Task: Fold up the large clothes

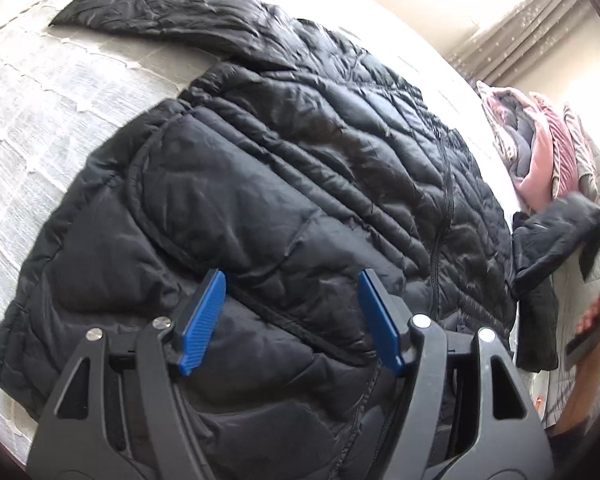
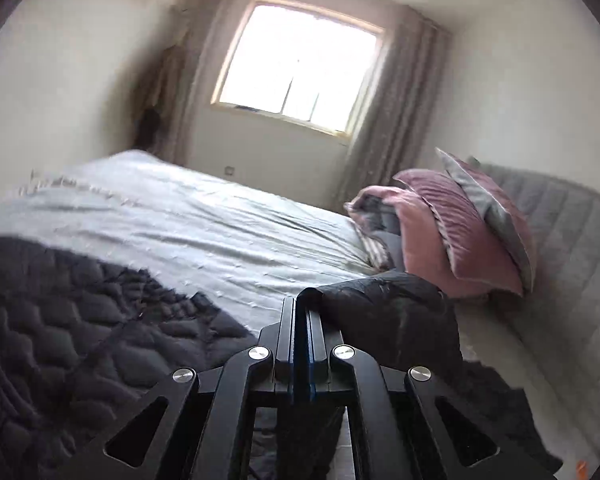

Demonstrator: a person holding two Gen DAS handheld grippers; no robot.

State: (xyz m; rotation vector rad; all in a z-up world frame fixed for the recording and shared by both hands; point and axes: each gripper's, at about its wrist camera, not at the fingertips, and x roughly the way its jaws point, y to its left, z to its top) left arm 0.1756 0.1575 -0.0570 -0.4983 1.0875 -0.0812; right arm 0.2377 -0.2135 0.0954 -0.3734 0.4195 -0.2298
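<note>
Left gripper [image 1: 292,320] hangs open over the black jacket [image 1: 284,184] spread across the bed [image 1: 32,128]; pink pillows [image 1: 540,156] at two o'clock.

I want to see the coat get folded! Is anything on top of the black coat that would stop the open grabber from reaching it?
Nothing visible is in the way. The left gripper hangs open right over the black puffer jacket, with only jacket fabric between its blue pads. The pink pillows sit off at the bed's far side, clear of it.

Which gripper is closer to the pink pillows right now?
Right. The right gripper, shut on the jacket sleeve, is lifted just short of the pink pillows. The left gripper hangs open over the jacket's body, farther away.
</note>
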